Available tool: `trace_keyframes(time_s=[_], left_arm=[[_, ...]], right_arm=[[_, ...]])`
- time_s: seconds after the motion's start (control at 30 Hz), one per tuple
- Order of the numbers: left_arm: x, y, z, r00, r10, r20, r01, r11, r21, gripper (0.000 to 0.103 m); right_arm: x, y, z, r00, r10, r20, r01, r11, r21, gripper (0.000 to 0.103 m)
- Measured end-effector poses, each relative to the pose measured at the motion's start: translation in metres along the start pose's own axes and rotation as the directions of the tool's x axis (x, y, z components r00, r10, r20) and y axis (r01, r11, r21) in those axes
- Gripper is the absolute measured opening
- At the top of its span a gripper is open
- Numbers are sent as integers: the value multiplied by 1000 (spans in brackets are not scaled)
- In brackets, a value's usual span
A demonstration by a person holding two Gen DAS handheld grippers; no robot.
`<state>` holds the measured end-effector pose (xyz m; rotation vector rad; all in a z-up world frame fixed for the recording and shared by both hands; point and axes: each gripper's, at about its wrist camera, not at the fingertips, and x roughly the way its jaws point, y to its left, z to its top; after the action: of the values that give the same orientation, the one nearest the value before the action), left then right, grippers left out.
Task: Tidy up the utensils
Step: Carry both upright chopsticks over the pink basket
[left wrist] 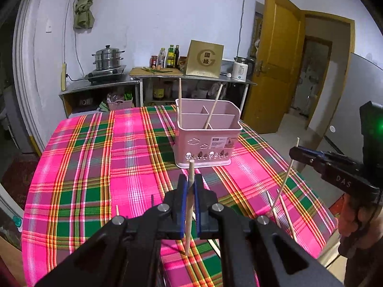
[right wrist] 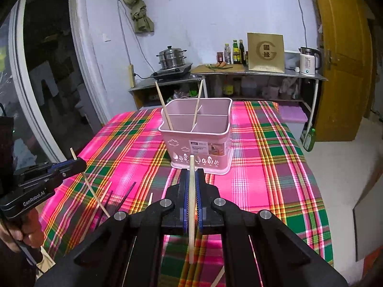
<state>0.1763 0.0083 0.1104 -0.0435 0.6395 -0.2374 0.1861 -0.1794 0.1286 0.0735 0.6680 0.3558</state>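
A pink divided utensil basket (left wrist: pixel 208 141) (right wrist: pixel 201 143) stands on the plaid tablecloth, with two wooden chopsticks (left wrist: pixel 180 100) leaning in its compartments. My left gripper (left wrist: pixel 190 179) is shut on an upright wooden chopstick (left wrist: pixel 188 227), held above the cloth short of the basket. It also shows in the right wrist view as the left gripper (right wrist: pixel 80 163), at the left edge. My right gripper (right wrist: pixel 191 174) is shut on another wooden chopstick (right wrist: pixel 191 239). The left wrist view shows the right gripper (left wrist: pixel 295 153) off to the right, its chopstick (left wrist: pixel 284 181) slanting down.
Loose wooden chopsticks (left wrist: pixel 286 215) and dark ones (right wrist: pixel 126 195) lie on the near part of the tablecloth (left wrist: pixel 95 155). Behind the table a steel counter (left wrist: pixel 100 86) carries a steamer pot, bottles and a kettle (right wrist: pixel 308 61). A yellow door (left wrist: pixel 273 55) stands open at right.
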Motion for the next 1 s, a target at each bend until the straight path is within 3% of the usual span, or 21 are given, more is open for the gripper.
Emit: trace_keyframes(time_s=[0.23,0.5,0.77,1.0], left_arm=[[-11,-5,-4,1000,0,-12,0,1000,24,6],[-9,-2,13,1000,-5,7,5,1000,9,6],[0,-3,52,999,-18,42,18,1000,15,6],[2,-1,103,992,-36,120,36,999,0,6]], right_arm=[[-13,3,-4,1000,2,0,-2,1000,-30,5],[-19,3,9,999,15,39,-14,999,-32,5],[-16,2,38,994,36,107,-34,999,-20,5],[-15,-2,82,980,59,190,-61,998,2,5]])
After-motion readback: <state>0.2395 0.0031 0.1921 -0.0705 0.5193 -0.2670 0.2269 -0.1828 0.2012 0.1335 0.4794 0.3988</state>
